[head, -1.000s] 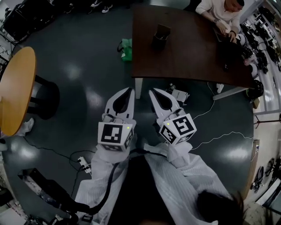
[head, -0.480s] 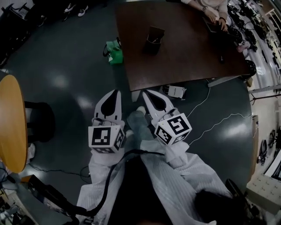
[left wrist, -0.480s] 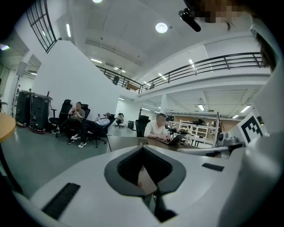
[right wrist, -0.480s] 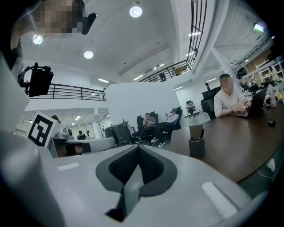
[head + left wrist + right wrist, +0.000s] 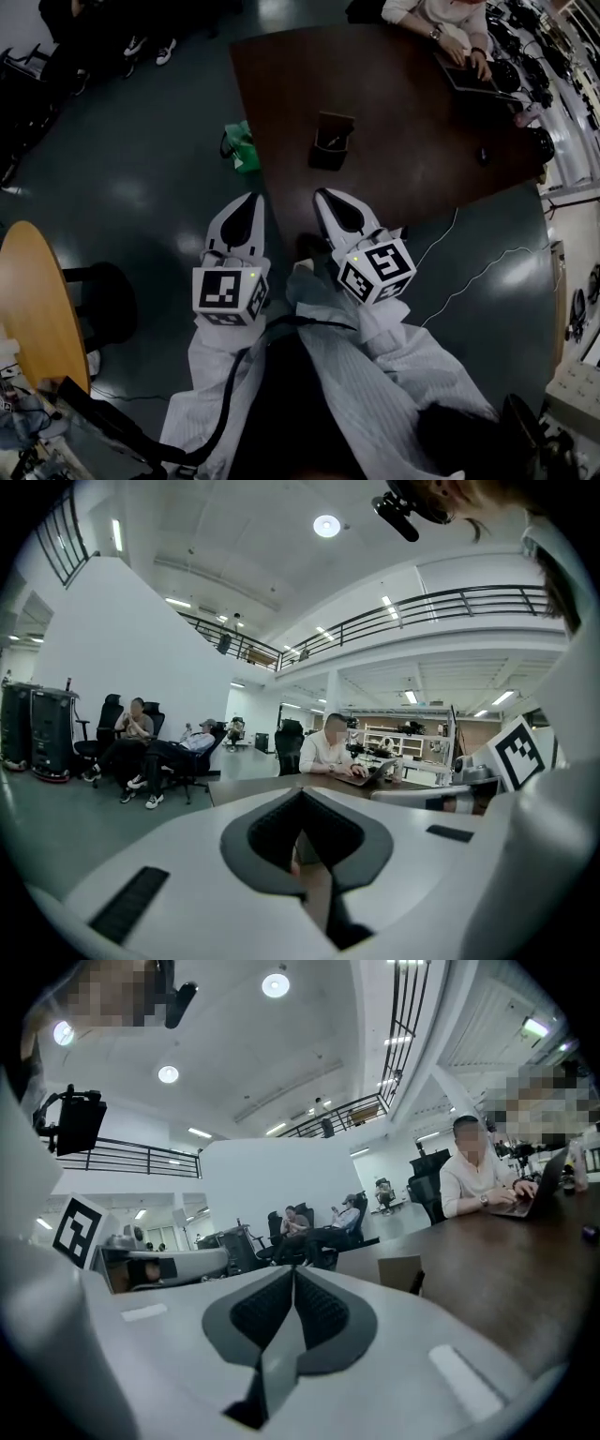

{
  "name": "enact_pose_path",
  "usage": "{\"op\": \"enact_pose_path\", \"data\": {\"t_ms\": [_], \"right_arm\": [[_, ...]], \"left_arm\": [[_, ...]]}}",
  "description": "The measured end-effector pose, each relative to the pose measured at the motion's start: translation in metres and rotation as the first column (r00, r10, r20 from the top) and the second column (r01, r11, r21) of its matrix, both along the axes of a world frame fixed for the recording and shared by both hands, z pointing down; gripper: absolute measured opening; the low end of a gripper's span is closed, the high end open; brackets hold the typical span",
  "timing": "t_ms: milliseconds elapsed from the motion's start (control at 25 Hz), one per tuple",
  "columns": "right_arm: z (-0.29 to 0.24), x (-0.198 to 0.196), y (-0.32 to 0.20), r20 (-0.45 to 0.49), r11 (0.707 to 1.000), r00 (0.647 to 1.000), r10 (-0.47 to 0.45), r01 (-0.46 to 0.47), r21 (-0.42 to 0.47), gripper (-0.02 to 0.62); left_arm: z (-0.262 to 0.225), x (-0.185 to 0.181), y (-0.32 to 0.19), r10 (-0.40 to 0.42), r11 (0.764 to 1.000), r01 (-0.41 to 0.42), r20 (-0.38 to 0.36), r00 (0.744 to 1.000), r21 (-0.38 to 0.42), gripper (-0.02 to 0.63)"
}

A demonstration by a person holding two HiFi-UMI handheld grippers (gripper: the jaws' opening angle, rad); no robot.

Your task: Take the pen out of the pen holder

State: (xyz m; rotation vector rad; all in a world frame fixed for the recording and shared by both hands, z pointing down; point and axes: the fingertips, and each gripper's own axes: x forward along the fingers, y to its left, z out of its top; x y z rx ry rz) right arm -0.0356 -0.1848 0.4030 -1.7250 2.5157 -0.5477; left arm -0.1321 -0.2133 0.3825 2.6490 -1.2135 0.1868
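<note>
OK, head view: the pen holder (image 5: 333,141) stands upright on the table (image 5: 403,159), toward its left side and well apart from both claws. The pen (image 5: 335,141) shows only as a pale streak inside it. The left gripper (image 5: 255,198) hangs over the floor (image 5: 141,187) just off the table's near-left corner. The right gripper (image 5: 322,194) is beside it, tips overlapping the table's near edge. Both point toward the table. A green bag (image 5: 242,150) lies on the floor just beside the table's left edge. A person (image 5: 441,17) sits with a laptop (image 5: 466,73) at the table's far right corner.

Left gripper view: left gripper (image 5: 302,794) jaws meet at the tips, with nothing between them. The table (image 5: 244,785) shows past them, with the person (image 5: 328,752) typing at its far side.

Right gripper view: right gripper (image 5: 292,1269) jaws are pressed together, empty. The pen holder (image 5: 401,1274) sits on the table (image 5: 506,1279) beyond the tips, not touching. The pen can't be made out here.
</note>
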Motion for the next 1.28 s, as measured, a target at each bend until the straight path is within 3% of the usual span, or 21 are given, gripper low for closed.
{"op": "enact_pose_path", "data": {"t_ms": [280,520,760,920,1280], "right_arm": [[0.016,0.066,-0.047,-0.002,0.986,0.988,0.156,-0.156,-0.05,0.002],[0.036,0.113,-0.072,-0.041,0.935,0.941,0.335,-0.337,-0.113,0.004],[0.06,0.112,-0.111,-0.1,0.905,0.924,0.37,-0.383,-0.187,0.036],[0.087,0.125,-0.129,-0.133,0.88,0.913,0.387,-0.408,-0.243,0.1],[0.139,0.148,-0.154,-0.168,0.852,0.907,0.385,-0.42,-0.313,0.107]], "left_arm": [[0.009,0.057,-0.059,0.111,0.994,-0.111,-0.003,0.994,-0.024,0.005],[0.02,0.106,-0.097,0.275,0.959,-0.276,-0.021,0.961,-0.063,0.005],[0.017,0.12,-0.135,0.348,0.936,-0.349,-0.03,0.937,-0.042,0.005],[0.03,0.121,-0.155,0.362,0.93,-0.363,-0.029,0.932,-0.065,0.005],[0.064,0.125,-0.17,0.379,0.92,-0.376,0.012,0.925,-0.107,0.005]]}}
